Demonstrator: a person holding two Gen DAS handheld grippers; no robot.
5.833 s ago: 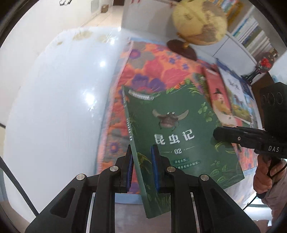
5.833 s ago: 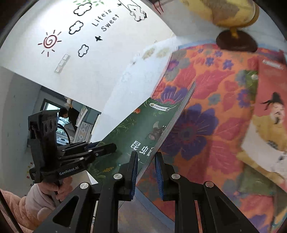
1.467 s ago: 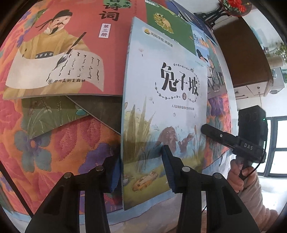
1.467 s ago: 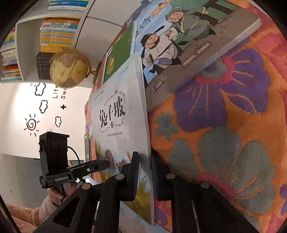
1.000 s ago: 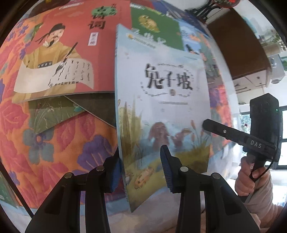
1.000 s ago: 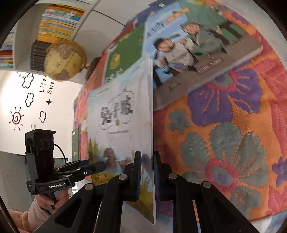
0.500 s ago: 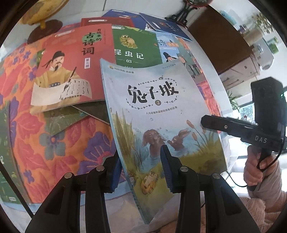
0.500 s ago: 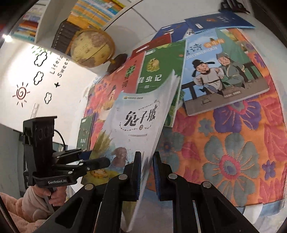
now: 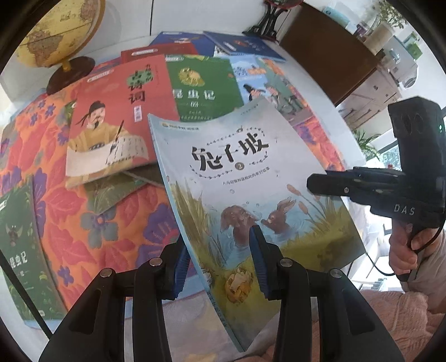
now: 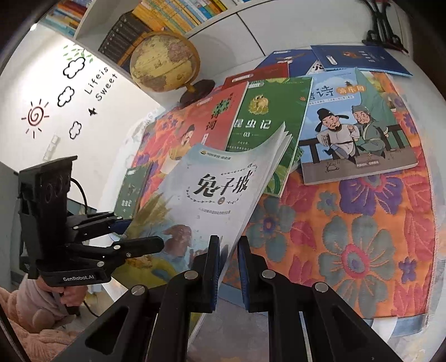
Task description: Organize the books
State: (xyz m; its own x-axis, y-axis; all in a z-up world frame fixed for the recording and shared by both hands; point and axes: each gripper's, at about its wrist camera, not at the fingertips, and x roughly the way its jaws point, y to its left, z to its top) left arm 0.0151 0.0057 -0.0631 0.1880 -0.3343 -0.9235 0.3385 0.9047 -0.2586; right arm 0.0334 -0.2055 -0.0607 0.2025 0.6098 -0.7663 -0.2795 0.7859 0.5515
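A pale blue book with two rabbits on its cover (image 9: 237,178) hangs tilted and bent above the flowered cloth (image 10: 348,236). My left gripper (image 9: 220,264) straddles its lower spine corner, one pad under the book and one on the cover, gripping it at a slant. My right gripper (image 10: 228,264) is shut on the book's opposite lower edge (image 10: 211,195). Each gripper also shows in the other's view: the right gripper (image 9: 310,186) at the book's right edge, the left gripper (image 10: 139,236) at its left edge. The book's far pages fan open slightly.
On the cloth lie a red book (image 9: 117,111), a green book (image 9: 200,86), a blue book with two figures (image 10: 354,131) and dark blue books (image 9: 245,44) behind. Another green book (image 9: 16,236) lies at the left. A globe (image 9: 55,30) and a bookshelf (image 10: 167,14) stand at the back.
Both grippers have risen with the pale blue book, which came up off the other books and tilted. More of the table and the back wall has come into view.
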